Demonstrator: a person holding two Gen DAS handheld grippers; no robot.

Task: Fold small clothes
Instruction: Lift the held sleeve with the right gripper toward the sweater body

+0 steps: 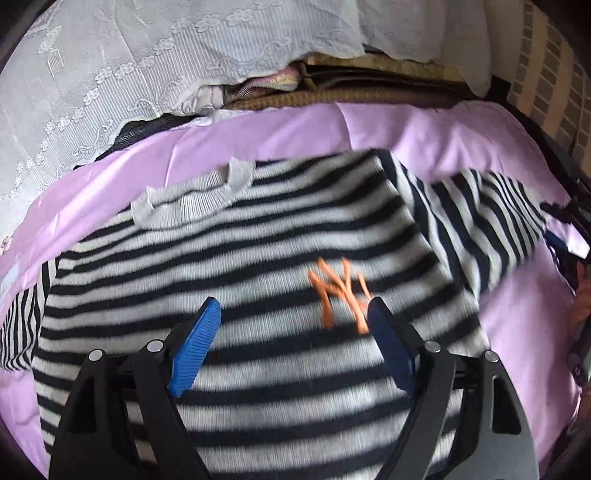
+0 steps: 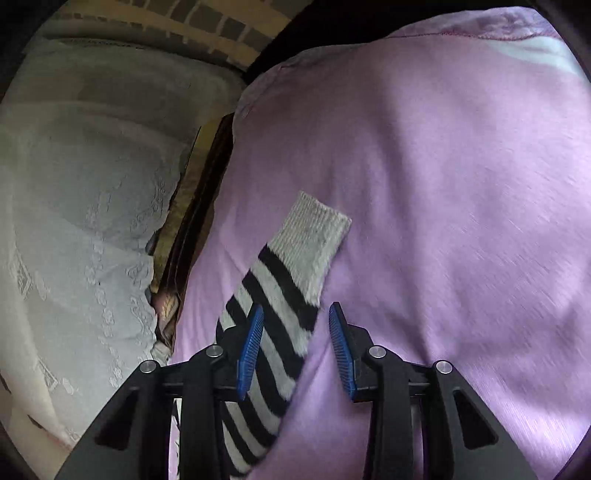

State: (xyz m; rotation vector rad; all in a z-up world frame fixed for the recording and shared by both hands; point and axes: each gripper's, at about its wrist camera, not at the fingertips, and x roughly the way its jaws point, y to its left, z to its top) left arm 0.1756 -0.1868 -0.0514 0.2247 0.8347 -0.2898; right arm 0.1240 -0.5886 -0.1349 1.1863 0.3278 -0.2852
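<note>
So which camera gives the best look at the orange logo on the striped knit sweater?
The left wrist view: the orange logo shows on the black-and-grey striped knit sweater, slightly blurred. The right wrist view shows only a striped sleeve with its grey cuff; no logo.

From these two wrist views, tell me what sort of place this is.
Probably a home bedroom. A small black-and-grey striped knit sweater lies spread on a smooth lilac bedsheet, white embroidered lace fabric drapes behind it, and a brick-patterned wall stands beyond.
</note>
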